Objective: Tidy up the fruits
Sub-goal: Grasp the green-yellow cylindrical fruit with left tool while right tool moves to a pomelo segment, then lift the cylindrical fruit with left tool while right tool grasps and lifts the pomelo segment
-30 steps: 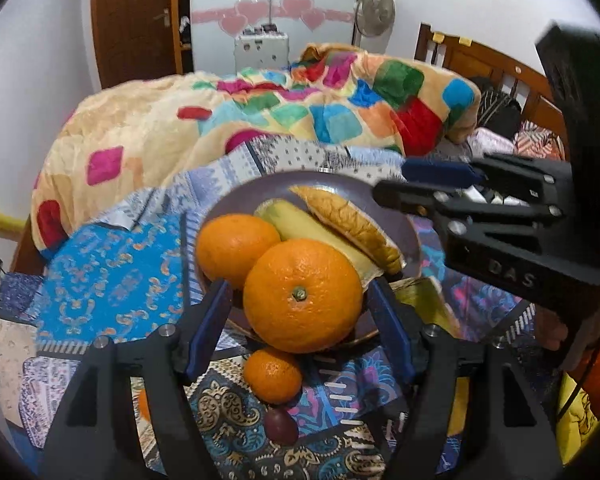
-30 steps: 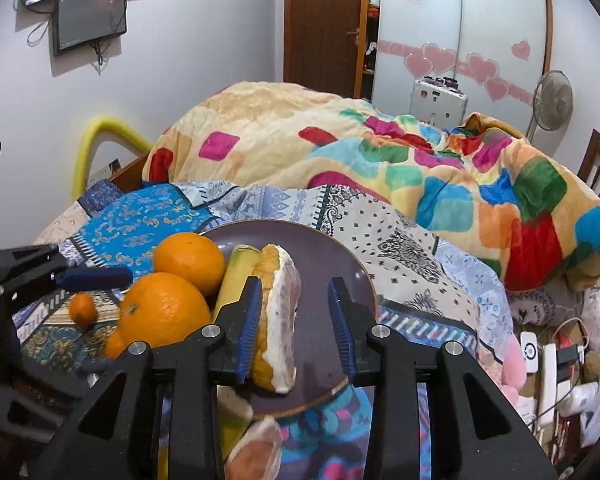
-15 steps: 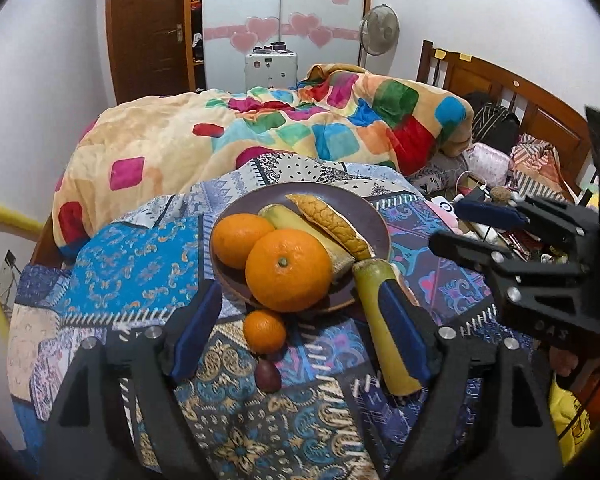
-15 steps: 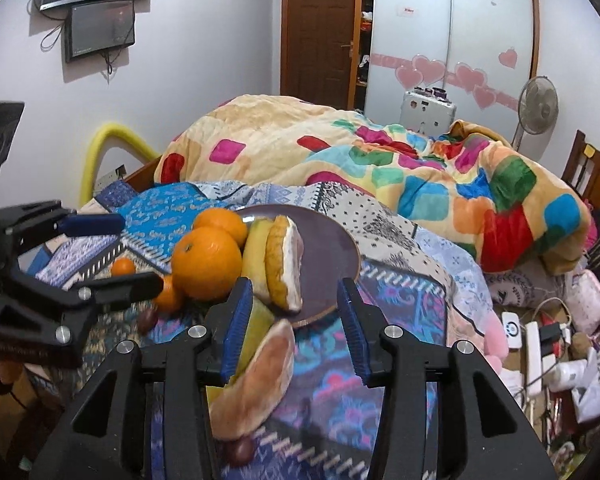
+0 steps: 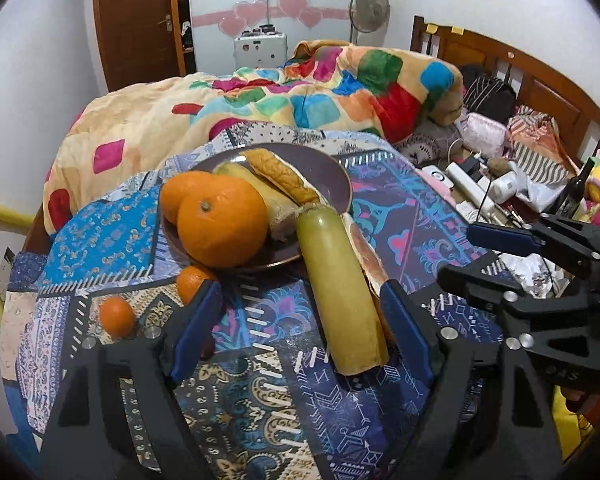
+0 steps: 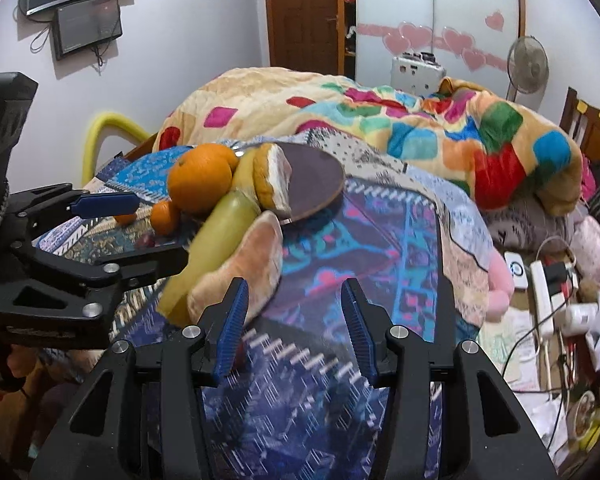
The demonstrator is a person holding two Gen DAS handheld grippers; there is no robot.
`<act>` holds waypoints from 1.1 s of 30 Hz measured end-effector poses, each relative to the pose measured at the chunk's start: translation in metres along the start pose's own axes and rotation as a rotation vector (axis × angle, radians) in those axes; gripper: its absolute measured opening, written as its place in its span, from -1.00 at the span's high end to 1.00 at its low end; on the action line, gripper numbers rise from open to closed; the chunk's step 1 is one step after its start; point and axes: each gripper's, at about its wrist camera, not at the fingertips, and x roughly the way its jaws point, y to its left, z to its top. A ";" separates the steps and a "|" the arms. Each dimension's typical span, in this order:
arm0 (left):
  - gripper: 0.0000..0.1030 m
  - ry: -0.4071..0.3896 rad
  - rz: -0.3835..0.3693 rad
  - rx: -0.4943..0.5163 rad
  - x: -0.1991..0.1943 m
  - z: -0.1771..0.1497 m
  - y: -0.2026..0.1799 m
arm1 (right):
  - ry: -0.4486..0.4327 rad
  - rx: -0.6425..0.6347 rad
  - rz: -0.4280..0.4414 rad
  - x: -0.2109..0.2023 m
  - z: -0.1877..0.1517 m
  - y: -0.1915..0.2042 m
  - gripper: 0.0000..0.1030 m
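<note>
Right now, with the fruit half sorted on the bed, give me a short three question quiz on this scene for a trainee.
1. True or false: the left tongs are clamped on the large orange.
2. Multiple choice: where does the long green fruit lie? A) fully on the purple plate B) on the patterned bedspread, its far end at the plate's rim C) held in the right tongs
3. Fill in: the two small oranges, one farther left than the other, sit ____ the plate.

Key: 1 false, both tongs are open and hold nothing. 2 B. 3 off, on the bedspread.
</note>
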 end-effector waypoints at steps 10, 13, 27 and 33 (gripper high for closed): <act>-0.11 0.036 -0.027 -0.001 0.022 0.003 -0.007 | 0.003 0.023 0.011 0.001 -0.011 -0.010 0.13; 0.07 0.044 -0.038 -0.012 0.027 0.007 -0.009 | 0.005 0.030 0.013 0.002 -0.012 -0.013 0.13; 0.35 0.058 -0.053 0.002 0.014 -0.006 0.003 | 0.005 0.027 0.068 0.006 -0.007 0.000 0.09; 0.36 0.033 -0.039 0.015 -0.009 -0.019 0.015 | 0.011 -0.013 0.089 0.014 -0.006 0.021 -0.10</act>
